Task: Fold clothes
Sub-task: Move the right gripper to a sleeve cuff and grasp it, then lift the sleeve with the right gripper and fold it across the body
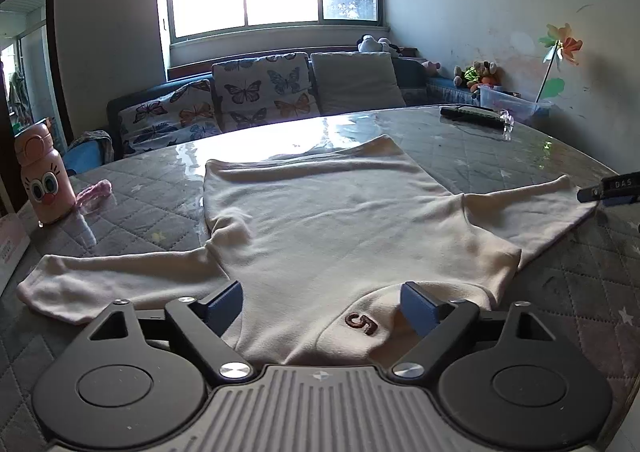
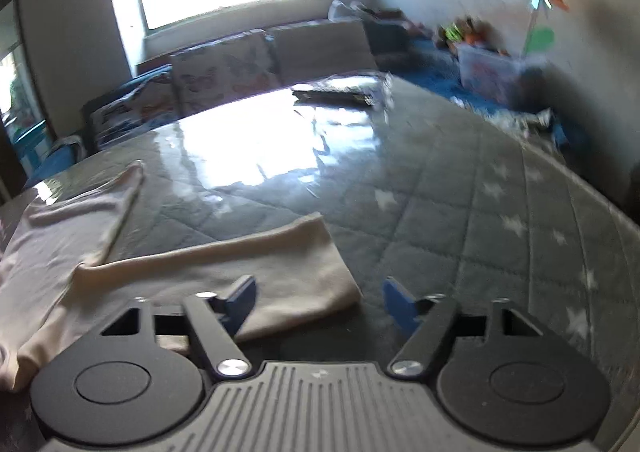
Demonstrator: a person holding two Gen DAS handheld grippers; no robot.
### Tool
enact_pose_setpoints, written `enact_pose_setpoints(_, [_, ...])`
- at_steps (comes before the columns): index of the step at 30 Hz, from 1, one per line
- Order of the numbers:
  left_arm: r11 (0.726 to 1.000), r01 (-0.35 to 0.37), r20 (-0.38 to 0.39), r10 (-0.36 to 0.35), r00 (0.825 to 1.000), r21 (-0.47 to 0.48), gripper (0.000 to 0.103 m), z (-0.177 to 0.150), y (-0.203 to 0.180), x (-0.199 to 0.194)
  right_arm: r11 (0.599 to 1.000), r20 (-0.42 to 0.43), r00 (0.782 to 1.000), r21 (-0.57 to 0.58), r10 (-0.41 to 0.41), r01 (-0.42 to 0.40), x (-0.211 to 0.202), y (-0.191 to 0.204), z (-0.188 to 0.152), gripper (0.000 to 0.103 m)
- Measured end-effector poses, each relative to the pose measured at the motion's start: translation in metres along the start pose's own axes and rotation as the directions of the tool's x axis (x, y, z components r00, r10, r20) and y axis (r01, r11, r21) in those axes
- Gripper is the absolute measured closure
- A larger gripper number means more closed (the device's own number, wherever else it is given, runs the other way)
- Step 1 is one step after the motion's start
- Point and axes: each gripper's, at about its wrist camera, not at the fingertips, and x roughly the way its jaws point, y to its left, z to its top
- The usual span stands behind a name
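Note:
A cream long-sleeved shirt [image 1: 320,220] lies flat on the quilted grey table [image 1: 500,148], both sleeves spread out, collar with a brown "5" nearest me. My left gripper [image 1: 322,304] is open, its blue fingers either side of the collar, just above the cloth. My right gripper [image 2: 318,302] is open over the end of the right sleeve [image 2: 288,260]; its left finger is above the cuff, its right finger above bare table. The right gripper also shows at the sleeve's end in the left wrist view [image 1: 608,190]. The right wrist view is blurred.
A pink bottle [image 1: 42,176] and a pink cloth item [image 1: 94,194] stand at the table's left. A dark remote [image 1: 472,116] lies at the far right. A sofa [image 1: 260,96] with butterfly cushions is behind the table. A plastic box [image 2: 492,72] sits by the wall.

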Motion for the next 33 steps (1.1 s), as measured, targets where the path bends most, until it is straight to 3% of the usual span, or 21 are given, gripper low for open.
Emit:
enact_pose_setpoints(3, [1.0,-0.001,-0.005,0.001,1.0,-0.004,0.011,0.0,-0.001,0.001,0.999,0.015,1.0,-0.025,-0.024,0.025,0.002,0.002,-0.004,0.054])
enact_pose_setpoints(5, [1.0,0.0,-0.007,0.0,1.0,-0.004,0.011,0.0,-0.002,0.002,0.999,0.019,0.999,-0.031,-0.028,0.029,0.003,0.003,-0.005,0.08])
enact_pose_setpoints(6, [1.0,0.001,-0.007,-0.001,1.0,-0.003,0.01,0.0,-0.004,0.002,0.999,0.02,0.999,-0.034,-0.028,0.029,0.003,0.003,-0.006,0.087])
enact_pose_setpoints(8, [1.0,0.003,-0.004,-0.003,1.0,0.002,0.007,0.002,-0.006,0.003,0.999,0.02,1.0,-0.029,-0.018,0.019,0.003,0.002,-0.004,0.092])
enact_pose_setpoints(14, [1.0,0.01,0.023,-0.01,1.0,0.026,0.006,0.015,-0.013,0.007,0.998,0.079,0.996,-0.047,-0.029,0.033,-0.01,-0.006,0.015,0.093])
enact_pose_setpoints(20, [0.997,0.034,0.009,-0.035,0.999,0.066,0.006,0.022,-0.031,0.025,0.998,0.054,0.998,-0.063,-0.02,0.024,0.002,-0.003,0.015,0.093])
enact_pose_setpoints(27, [0.991,0.084,-0.006,-0.084,0.996,0.104,0.006,0.026,-0.055,0.043,0.99,0.118,0.991,-0.127,0.07,-0.054,-0.027,0.021,0.039,0.093])
enact_pose_setpoints(33, [0.983,0.108,-0.028,-0.105,0.994,0.145,0.006,0.021,-0.078,0.057,0.962,0.151,0.966,-0.21,0.209,-0.175,-0.057,0.062,0.066,0.093])
